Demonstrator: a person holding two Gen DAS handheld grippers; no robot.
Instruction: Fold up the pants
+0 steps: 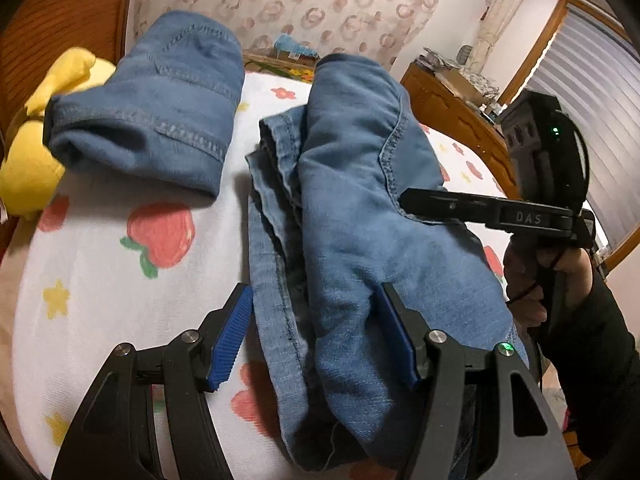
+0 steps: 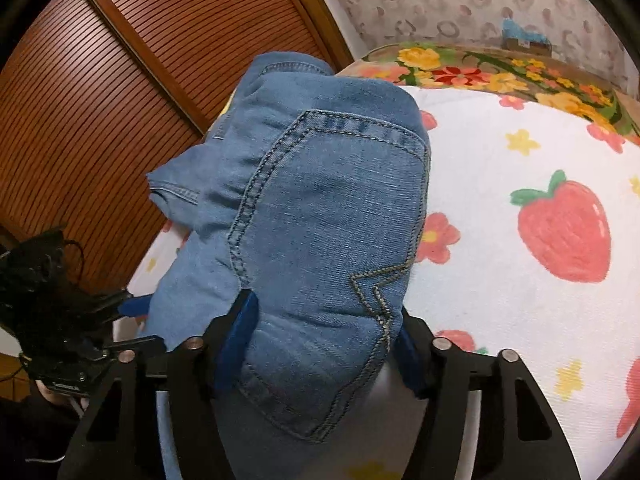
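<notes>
2 denim pieces show in the left wrist view. The pants [image 1: 352,208] being worked lie bunched on the strawberry-print blanket [image 1: 120,280], their long axis running from 6 o'clock near the camera up toward 12 o'clock, the far end pointing at the patterned wall [image 1: 320,4]. A second folded denim piece [image 1: 152,100] sits at 10 o'clock, well apart from them, with its long axis slanting from 8 o'clock to 1 o'clock. 1 yellow plush toy [image 1: 36,152] rests at 9 o'clock, touching that folded piece.

2 grippers are in view. The left gripper [image 1: 316,332] straddles the near end of the pants; its right blue pad [image 1: 394,336] presses into the cloth, while its left pad [image 1: 232,336] stands just beside the fabric edge, so I cannot tell whether it grips. The right gripper [image 1: 404,200] reaches in from 3 o'clock, its tip on the upper fold, with a hand [image 1: 560,276] on its grip.

In the right wrist view, 1 back pocket [image 2: 328,248] faces the camera, its stitched top edge toward 12 o'clock. Both blue pads [image 2: 240,332] of the right gripper [image 2: 324,344] press the denim from either side, clenched on the pants [image 2: 280,184].
</notes>
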